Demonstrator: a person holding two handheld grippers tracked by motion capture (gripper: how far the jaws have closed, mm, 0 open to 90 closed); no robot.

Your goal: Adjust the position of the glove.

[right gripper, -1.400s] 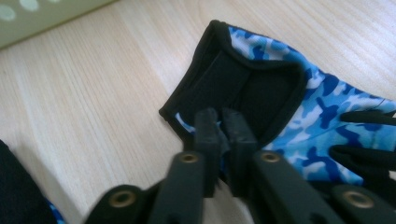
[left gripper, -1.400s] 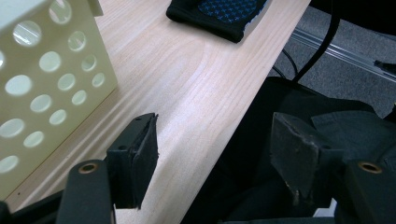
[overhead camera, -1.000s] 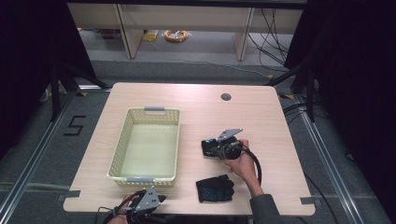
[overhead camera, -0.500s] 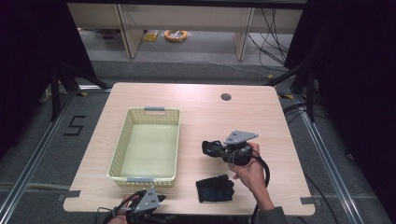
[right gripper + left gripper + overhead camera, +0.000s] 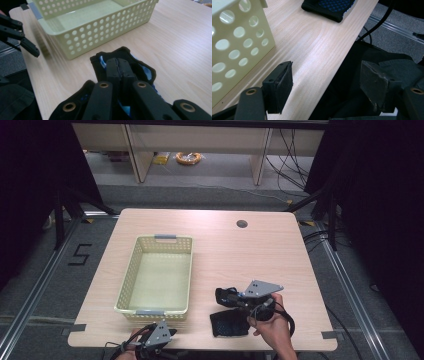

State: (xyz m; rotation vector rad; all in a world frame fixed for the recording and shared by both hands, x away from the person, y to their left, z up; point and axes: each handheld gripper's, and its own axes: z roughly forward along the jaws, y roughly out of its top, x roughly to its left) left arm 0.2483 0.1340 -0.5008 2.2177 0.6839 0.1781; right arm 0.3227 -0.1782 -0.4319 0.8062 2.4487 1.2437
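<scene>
High view: my right gripper (image 5: 227, 296) lifts one dark glove (image 5: 226, 295) over the table (image 5: 220, 245).
Its jaws are pinched tight on that glove's black cuff, blue showing inside, right of the yellow basket (image 5: 156, 275). A second dark glove (image 5: 229, 323) lies flat at the near edge, just below. My left gripper (image 5: 150, 340) sits at the table's near edge below the basket, jaws having just spread wide, nothing between them.
</scene>
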